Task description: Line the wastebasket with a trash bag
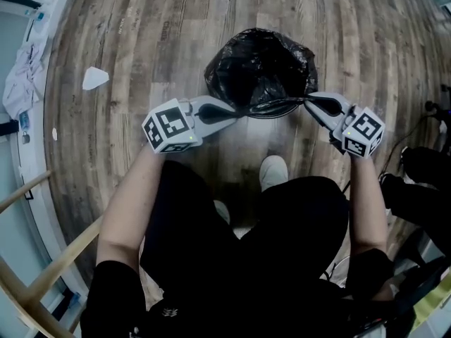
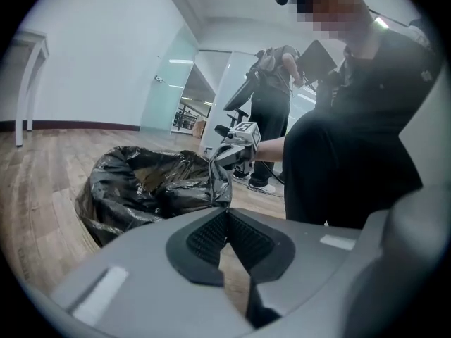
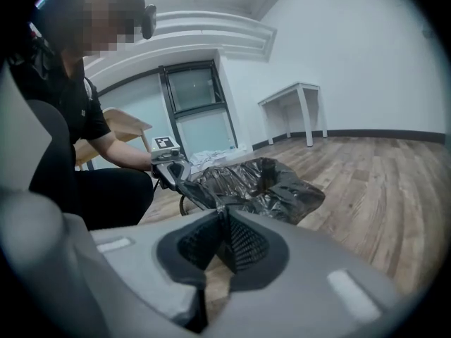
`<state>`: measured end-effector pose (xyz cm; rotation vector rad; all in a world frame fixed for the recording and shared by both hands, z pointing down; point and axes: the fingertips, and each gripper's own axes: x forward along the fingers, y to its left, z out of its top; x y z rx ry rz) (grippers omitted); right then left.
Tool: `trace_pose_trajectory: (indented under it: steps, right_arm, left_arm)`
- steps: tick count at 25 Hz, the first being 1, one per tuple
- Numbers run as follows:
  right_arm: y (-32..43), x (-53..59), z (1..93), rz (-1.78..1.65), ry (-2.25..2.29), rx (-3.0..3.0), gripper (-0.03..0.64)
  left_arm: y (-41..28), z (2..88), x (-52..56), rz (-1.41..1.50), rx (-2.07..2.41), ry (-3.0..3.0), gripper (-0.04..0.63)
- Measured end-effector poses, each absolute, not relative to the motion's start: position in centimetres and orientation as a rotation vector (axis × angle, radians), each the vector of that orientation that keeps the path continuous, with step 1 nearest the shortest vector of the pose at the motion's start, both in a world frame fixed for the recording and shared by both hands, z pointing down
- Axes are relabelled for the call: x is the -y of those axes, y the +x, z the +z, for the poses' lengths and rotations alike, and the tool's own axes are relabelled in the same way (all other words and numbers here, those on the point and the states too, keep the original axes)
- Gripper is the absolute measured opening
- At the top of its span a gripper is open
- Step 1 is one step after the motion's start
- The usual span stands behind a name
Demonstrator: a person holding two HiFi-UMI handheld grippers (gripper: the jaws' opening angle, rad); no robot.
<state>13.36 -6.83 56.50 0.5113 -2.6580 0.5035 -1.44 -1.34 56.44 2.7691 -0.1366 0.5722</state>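
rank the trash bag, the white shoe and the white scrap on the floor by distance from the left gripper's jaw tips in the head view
1. trash bag: its edge is pinched in the left gripper, and the bag sits just ahead.
2. white shoe: down and to the right of the tips.
3. white scrap: far off to the left on the floor.

Office room with glass partition (image 2: 169, 90), white table (image 3: 296, 89).

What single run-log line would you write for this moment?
left gripper: shut on trash bag rim | right gripper: same | trash bag: open, on floor
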Motion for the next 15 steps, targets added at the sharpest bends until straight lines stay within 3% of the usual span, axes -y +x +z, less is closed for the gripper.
trace_pose_trajectory:
  steps: [15]
  right_arm:
    - [13.0, 4.7, 60.0, 0.543, 0.417, 2.6, 0.02]
  left_arm:
    - [-1.7, 59.4, -0.1, 0.75, 0.02, 2.791, 0.008]
